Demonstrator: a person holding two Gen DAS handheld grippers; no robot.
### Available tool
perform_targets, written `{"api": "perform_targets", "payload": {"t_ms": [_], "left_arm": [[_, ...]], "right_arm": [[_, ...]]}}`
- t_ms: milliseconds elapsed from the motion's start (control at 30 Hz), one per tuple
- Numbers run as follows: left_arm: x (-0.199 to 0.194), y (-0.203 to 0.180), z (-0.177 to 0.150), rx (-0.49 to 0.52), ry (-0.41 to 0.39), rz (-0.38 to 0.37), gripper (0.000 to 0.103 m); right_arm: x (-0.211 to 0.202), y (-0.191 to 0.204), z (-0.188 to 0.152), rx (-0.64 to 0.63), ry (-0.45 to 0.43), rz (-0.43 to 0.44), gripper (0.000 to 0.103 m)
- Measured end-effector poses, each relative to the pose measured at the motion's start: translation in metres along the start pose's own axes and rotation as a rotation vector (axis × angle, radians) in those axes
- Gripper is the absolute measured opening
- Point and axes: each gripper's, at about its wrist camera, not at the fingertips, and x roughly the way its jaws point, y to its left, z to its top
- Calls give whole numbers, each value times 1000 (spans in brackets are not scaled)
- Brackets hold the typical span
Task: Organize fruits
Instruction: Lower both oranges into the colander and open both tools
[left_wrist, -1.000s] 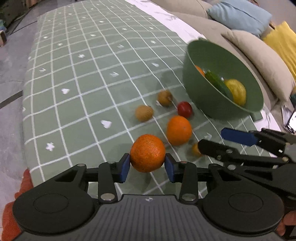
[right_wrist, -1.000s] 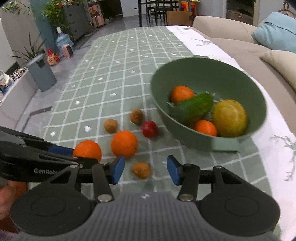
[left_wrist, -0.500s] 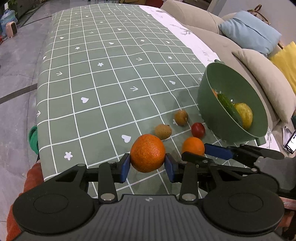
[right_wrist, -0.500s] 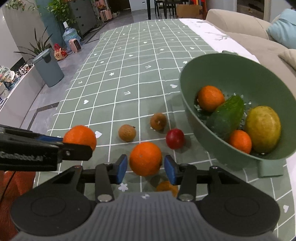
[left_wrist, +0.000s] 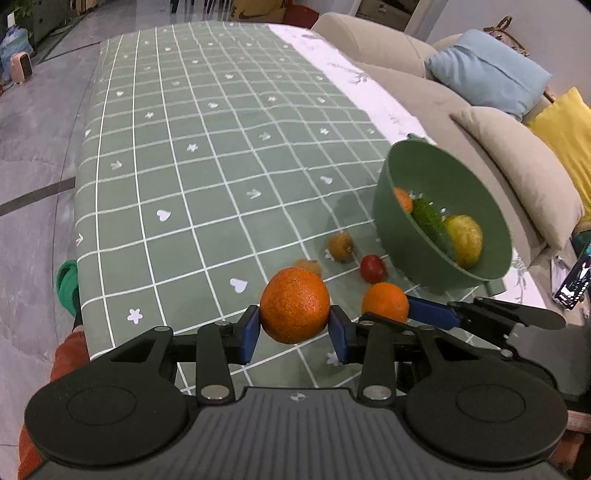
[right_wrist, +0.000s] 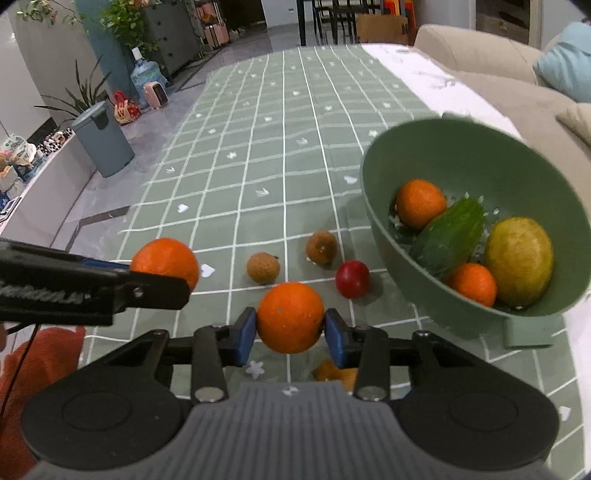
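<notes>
The left gripper (left_wrist: 294, 328) pinches a round rough-skinned orange (left_wrist: 294, 305). The right gripper (right_wrist: 290, 334), jaws just closing, clamps a second smooth orange (right_wrist: 290, 316). Both oranges sit near the green plastic bowl (right_wrist: 476, 147), outside its rim.

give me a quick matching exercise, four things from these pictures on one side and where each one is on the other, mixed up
Things:
1. cucumber
2. red fruit
3. darker orange
4. brighter orange

Places:
A. between the jaws of the right gripper
B. in the green bowl
C. between the jaws of the left gripper
D. on the checked cloth, just outside the bowl

Pairs: 1-B, 2-D, 3-C, 4-A
</notes>
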Motion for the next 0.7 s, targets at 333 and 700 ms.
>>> {"api": "perform_targets", "payload": {"t_ms": [333, 700], "left_arm": [[-27, -43, 13, 92, -62, -57, 45], [-11, -101, 48, 201, -77, -97, 45]], "right_arm": [[-81, -13, -4, 6, -122, -19, 37], [-120, -60, 6, 39, -196, -139, 37]]}}
